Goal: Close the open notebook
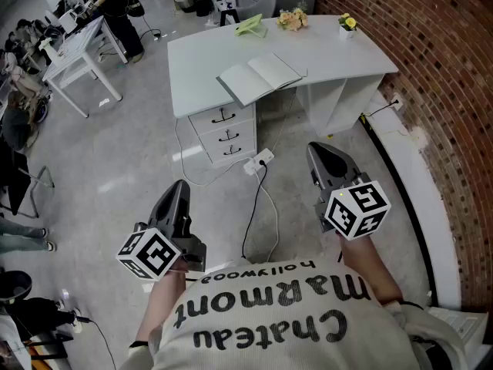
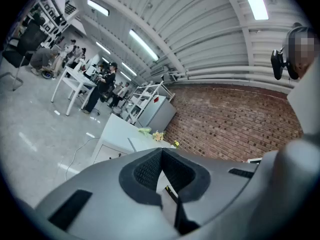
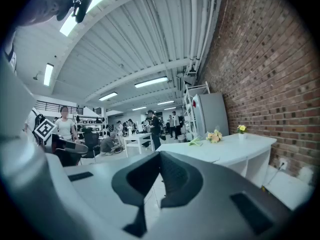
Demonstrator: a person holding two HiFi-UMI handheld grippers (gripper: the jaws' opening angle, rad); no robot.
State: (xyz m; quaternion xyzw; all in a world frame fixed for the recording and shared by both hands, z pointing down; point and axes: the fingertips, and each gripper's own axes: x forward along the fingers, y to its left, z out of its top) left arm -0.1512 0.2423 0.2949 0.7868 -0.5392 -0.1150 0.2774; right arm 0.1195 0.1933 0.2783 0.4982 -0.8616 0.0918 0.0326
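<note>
- The open, white-paged notebook (image 1: 260, 76) lies flat on the pale grey desk (image 1: 347, 56), close to the front edge and above the white drawer unit (image 1: 225, 133). Both tools hang low by the person's body, well apart from it, so the whole approach is yet to come.
- The left gripper (image 1: 177, 195) has its jaws pressed together on nothing, and so does the right gripper (image 1: 327, 160). Arriving like that, a tip can only push a page. Pinching the cover would need the jaws spread first, otherwise the cover is likely to slide instead of lifting.
- A black cable (image 1: 258, 206) and a white power strip (image 1: 259, 161) lie on the floor between the person and the desk. A step taken while looking at the desk could catch on them.
- Because the notebook sits near the edge, a shove toward the person could tip it off the desk.
- Flipping one half too fast may crease loose pages or let the half fall back open. The other tool probably needs to steady the opposite half.
- A wide swing could sweep the green paper object (image 1: 251, 26), the bunch of pale flowers (image 1: 293, 19) or the small pot with a yellow flower (image 1: 348, 23) at the desk's far side. These stand well apart from the notebook, so that seems the smaller risk.
</note>
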